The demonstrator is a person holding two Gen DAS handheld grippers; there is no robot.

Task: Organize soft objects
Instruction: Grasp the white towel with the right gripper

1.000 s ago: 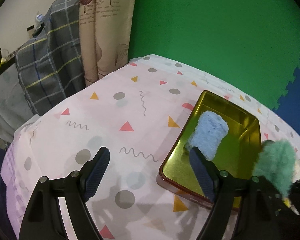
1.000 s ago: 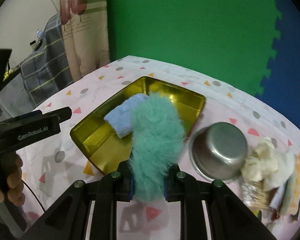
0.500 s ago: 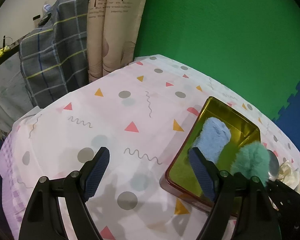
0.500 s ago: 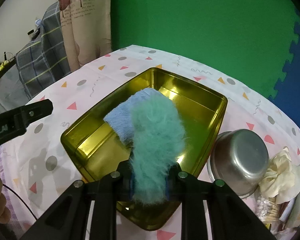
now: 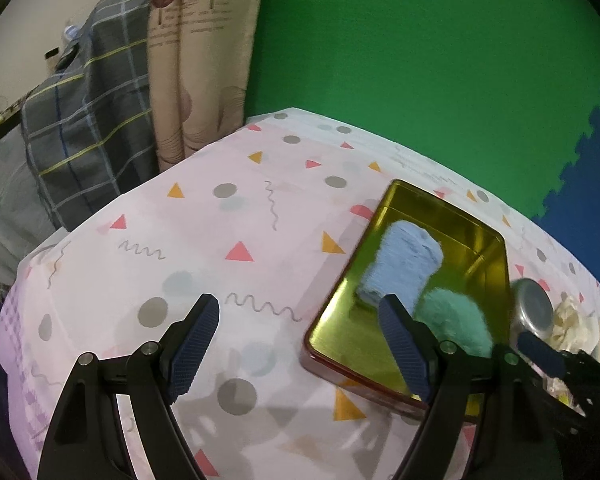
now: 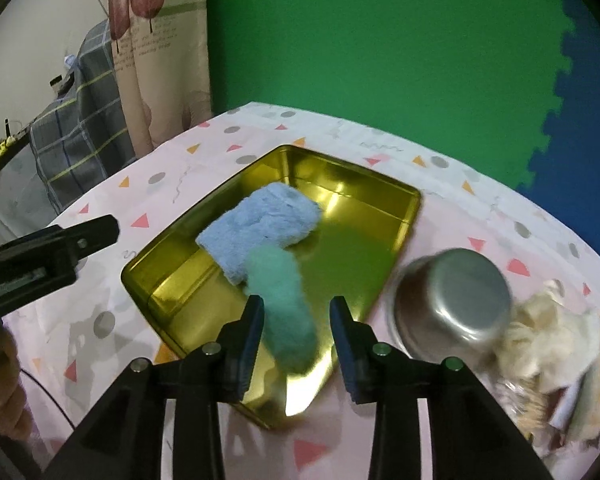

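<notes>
A gold metal tray (image 6: 172, 280) sits on the patterned tablecloth. A light blue fluffy cloth (image 6: 260, 224) lies in it. A teal fluffy cloth (image 6: 284, 300) lies in the tray beside the blue one, between the open jaws of my right gripper (image 6: 298, 320), free of them. In the left wrist view the tray (image 5: 340, 352), blue cloth (image 5: 404, 264) and teal cloth (image 5: 452, 320) show at right. My left gripper (image 5: 300, 340) is open and empty over the tablecloth, left of the tray.
An upturned steel bowl (image 6: 452, 296) stands right of the tray. A heap of cream cloths and packets (image 6: 548, 344) lies at the far right. A curtain (image 5: 196, 60) and plaid fabric (image 5: 80, 120) hang beyond the table's left edge.
My right gripper opened and let go of the teal cloth, which now lies in the tray. The left gripper drew back a little to the left.
</notes>
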